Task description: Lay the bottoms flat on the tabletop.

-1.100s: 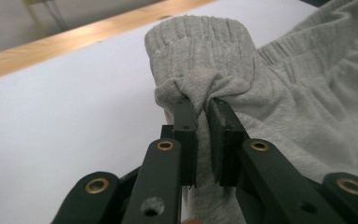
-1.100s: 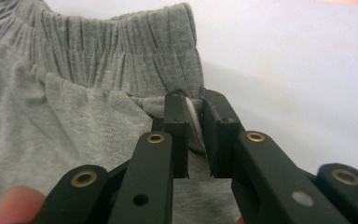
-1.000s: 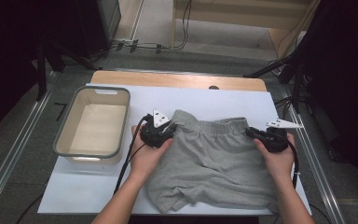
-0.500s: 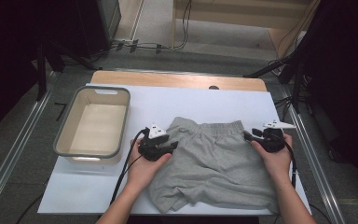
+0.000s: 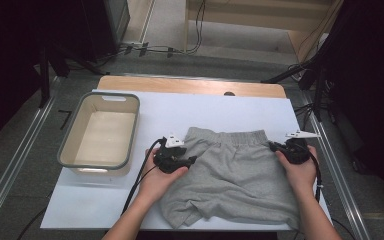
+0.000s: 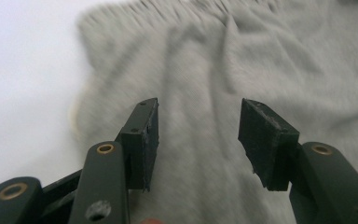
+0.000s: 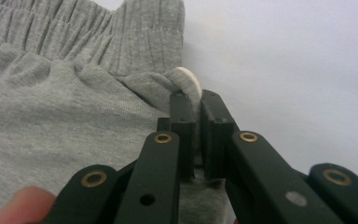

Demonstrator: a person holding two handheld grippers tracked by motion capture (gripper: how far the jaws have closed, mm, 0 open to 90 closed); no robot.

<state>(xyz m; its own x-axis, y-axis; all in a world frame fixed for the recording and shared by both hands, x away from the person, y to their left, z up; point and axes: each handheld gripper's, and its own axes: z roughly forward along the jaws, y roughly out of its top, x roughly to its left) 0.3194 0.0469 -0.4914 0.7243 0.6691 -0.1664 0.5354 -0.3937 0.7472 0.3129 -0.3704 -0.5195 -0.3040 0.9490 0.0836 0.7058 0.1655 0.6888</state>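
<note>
The right hand-held gripper (image 7: 193,140) is clamped on a fold of fabric at the right end of the waistband of the grey shorts (image 5: 235,175). The left hand-held gripper (image 6: 198,135) has its jaws apart, with nothing between them, poised just above the cloth near the left end of the waistband. The shorts lie spread on the white tabletop (image 5: 220,107), waistband away from the person, legs toward the near edge. A beige bin (image 5: 100,131) stands to the left, apart from the garment.

To do this step well, lower the left jaws onto the waistband edge, gather a full fold of cloth, and close firmly. Match the right grip's height so the waistband lifts evenly.
</note>
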